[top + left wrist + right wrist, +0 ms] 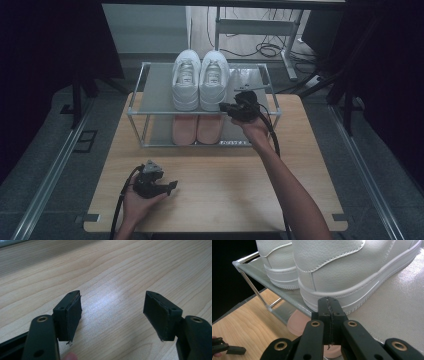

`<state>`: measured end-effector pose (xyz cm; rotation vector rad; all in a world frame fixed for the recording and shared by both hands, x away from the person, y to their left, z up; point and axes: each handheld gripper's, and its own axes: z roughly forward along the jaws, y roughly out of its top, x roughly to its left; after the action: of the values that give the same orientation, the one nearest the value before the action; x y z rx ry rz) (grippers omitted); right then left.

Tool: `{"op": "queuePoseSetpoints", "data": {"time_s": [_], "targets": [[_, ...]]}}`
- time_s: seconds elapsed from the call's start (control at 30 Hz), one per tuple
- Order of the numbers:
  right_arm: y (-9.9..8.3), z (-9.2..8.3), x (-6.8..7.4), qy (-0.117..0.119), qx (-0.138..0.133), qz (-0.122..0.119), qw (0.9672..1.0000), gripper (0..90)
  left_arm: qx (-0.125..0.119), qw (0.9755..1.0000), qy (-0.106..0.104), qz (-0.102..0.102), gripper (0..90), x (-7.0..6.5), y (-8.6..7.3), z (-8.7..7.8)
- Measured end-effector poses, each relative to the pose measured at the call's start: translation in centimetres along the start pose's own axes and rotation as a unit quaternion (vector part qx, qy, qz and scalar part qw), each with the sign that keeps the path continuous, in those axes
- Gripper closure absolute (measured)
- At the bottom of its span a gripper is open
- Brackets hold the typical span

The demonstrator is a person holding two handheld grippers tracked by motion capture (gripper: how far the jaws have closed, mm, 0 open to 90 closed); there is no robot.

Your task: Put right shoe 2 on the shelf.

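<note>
Two white sneakers (200, 80) stand side by side on the top shelf of a small metal-framed shoe rack (145, 100), heels toward me. A pink pair (196, 129) sits on the lower shelf beneath them. My right gripper (223, 107) is shut with nothing between its jaws, its tips (329, 305) just short of the heel of the right white sneaker (352, 272). My left gripper (172, 187) rests in a hand on the wooden table, jaws open over bare wood (112, 305).
The wooden table (215, 185) has free room in front of the rack. The right part of the rack's top shelf (250, 80) is bare grey fabric. Black cables trail from both grippers. Dark floor and metal rails surround the table.
</note>
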<state>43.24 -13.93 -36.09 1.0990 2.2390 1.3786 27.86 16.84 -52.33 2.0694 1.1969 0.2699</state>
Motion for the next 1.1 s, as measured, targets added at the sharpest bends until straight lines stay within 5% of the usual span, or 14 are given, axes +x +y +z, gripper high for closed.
{"op": "queuePoseSetpoints", "data": {"time_s": [0.8, 1.1], "targets": [[-1.4, -3.7, -1.6, -0.002, -0.038, 0.003, 0.9993, 89.4, -0.003, 1.0000, 0.000, -0.009, 31.3, 0.0, 0.0, -0.2], [-4.0, -6.7, -2.3, 0.002, -0.062, 0.002, 0.9981, 87.3, -0.008, 0.9999, 0.001, -0.012, 31.4, 0.2, 0.1, -0.5]]}}
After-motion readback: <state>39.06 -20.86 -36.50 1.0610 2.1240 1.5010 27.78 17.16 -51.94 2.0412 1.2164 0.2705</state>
